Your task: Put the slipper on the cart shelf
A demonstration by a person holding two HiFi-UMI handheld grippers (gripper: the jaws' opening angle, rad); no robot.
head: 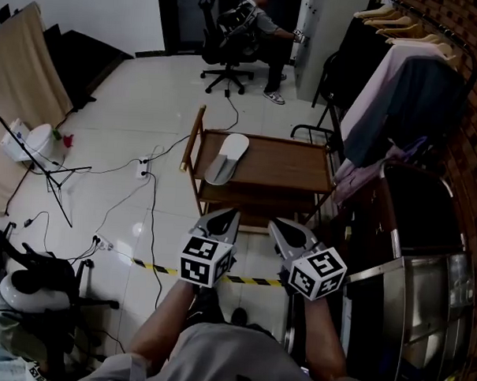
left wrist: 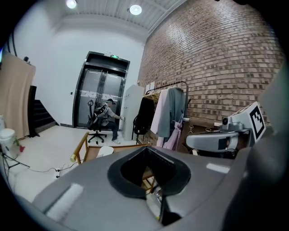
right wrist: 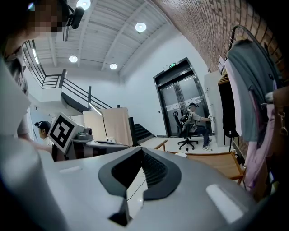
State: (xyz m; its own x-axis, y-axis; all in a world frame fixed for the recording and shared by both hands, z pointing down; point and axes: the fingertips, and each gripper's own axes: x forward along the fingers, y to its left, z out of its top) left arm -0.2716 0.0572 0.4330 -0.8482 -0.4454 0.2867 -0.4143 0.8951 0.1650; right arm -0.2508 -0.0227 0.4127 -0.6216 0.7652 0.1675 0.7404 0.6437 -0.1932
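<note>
Beyond both jaws, slipper [head: 227, 157] atop cart [head: 291, 171]

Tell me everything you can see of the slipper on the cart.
The slipper is a single pale, whitish slip-on that looks soft, lighter at its far end and greyer at its near end. It lies flat on the top shelf of the wooden cart, at the shelf's left end, pointing away from the person and angled slightly right. Only the shelf touches it, and nothing rests on it. Finer detail is too small to tell.
</note>
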